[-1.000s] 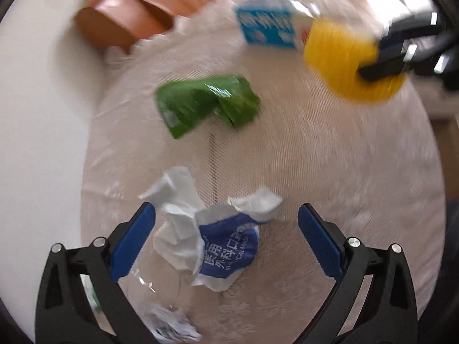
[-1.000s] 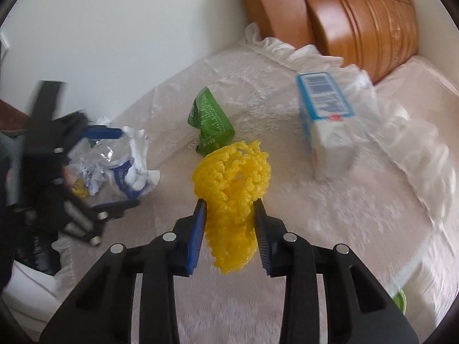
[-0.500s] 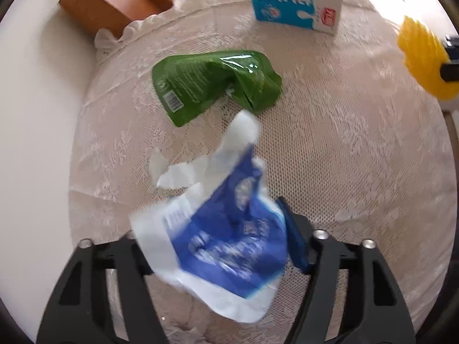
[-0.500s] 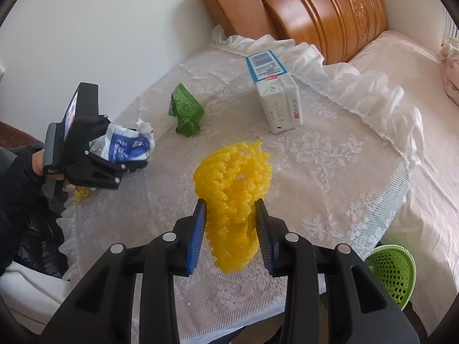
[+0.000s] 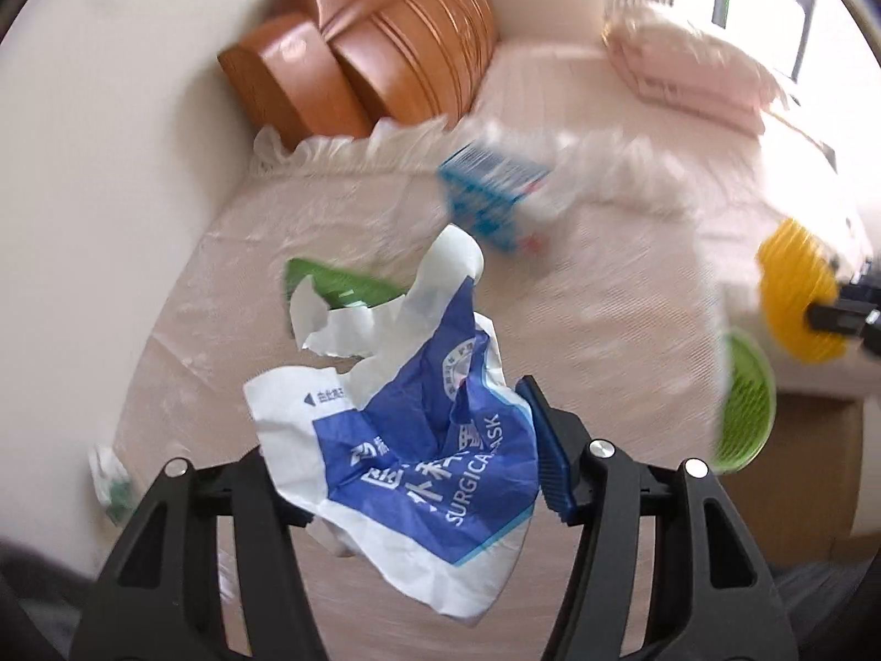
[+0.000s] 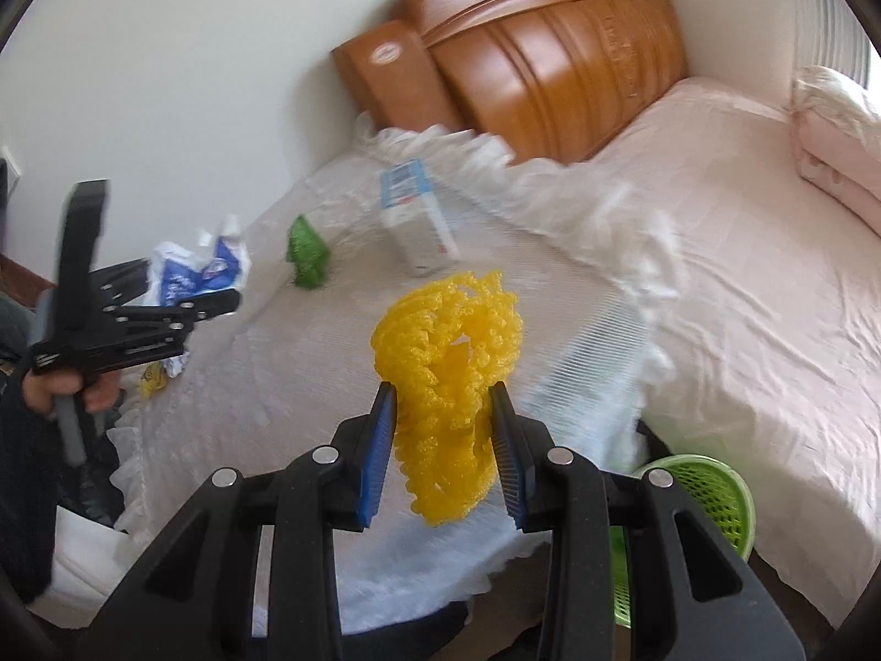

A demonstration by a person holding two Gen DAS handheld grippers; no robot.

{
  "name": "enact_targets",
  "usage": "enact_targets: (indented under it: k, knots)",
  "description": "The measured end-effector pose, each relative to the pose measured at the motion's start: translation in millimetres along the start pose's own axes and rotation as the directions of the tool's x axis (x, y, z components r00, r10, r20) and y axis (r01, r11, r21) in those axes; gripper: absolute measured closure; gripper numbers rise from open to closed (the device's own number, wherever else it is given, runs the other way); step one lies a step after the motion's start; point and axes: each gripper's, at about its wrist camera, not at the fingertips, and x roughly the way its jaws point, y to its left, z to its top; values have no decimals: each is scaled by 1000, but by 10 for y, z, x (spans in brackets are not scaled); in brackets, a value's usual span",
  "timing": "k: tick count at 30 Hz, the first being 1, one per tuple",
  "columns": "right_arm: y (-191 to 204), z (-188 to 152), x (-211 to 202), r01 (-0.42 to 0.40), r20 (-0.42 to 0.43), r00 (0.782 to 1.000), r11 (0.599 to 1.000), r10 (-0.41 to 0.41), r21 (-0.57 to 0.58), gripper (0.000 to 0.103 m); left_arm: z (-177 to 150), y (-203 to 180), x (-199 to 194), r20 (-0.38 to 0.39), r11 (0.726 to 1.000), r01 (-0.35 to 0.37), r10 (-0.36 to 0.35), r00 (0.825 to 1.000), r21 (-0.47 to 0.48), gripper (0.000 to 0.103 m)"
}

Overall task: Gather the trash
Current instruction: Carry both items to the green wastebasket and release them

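My left gripper (image 5: 396, 429) is shut on a crumpled blue-and-white mask wrapper (image 5: 440, 473), held up above the lace-covered table (image 5: 605, 330). In the right wrist view the same wrapper (image 6: 192, 270) sits in that gripper (image 6: 220, 300) at the table's left side. A yellow foam net (image 6: 446, 330) is clamped in my right gripper (image 6: 440, 394), near the table's edge above a green basket (image 6: 710, 496). The net (image 5: 793, 297) also shows at the far right of the left wrist view. A green packet (image 6: 307, 253) and a blue-and-white carton (image 6: 418, 220) lie on the table.
Small scraps (image 6: 159, 374) lie at the table's left rim. A bed (image 6: 743, 220) with a pink cover and wooden headboard (image 6: 550, 55) stands behind and to the right of the table. The basket stands on the floor between table and bed. A hand (image 6: 66, 391) holds the left gripper.
My left gripper closed on the mask wrapper and lifted it off the table. The right gripper carried the yellow net away from the table's middle toward its edge, and the green basket came into view.
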Motion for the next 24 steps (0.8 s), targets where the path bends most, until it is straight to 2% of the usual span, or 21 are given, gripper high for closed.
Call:
enact_targets:
  k: [6, 9, 15, 18, 24]
  knots:
    - [-684, -259, -451, 93, 20, 995, 993, -94, 75, 67, 82, -951, -276, 31, 992, 64, -61, 998, -110, 45]
    - [-1001, -387, -622, 144, 17, 989, 983, -146, 112, 67, 131, -1451, -288, 28, 980, 129, -126, 992, -148, 45]
    - [-1511, -562, -846, 212, 3, 976, 961, -216, 178, 67, 199, -2284, -248, 11, 976, 198, -198, 980, -88, 45]
    - [-1670, -593, -879, 225, 1, 973, 956, -229, 190, 67, 217, -2548, -233, 3, 974, 219, -219, 976, -53, 45]
    - [-1962, -671, -864, 243, -25, 970, 946, -243, 213, 67, 342, -3080, 115, -77, 963, 268, -265, 961, 31, 45]
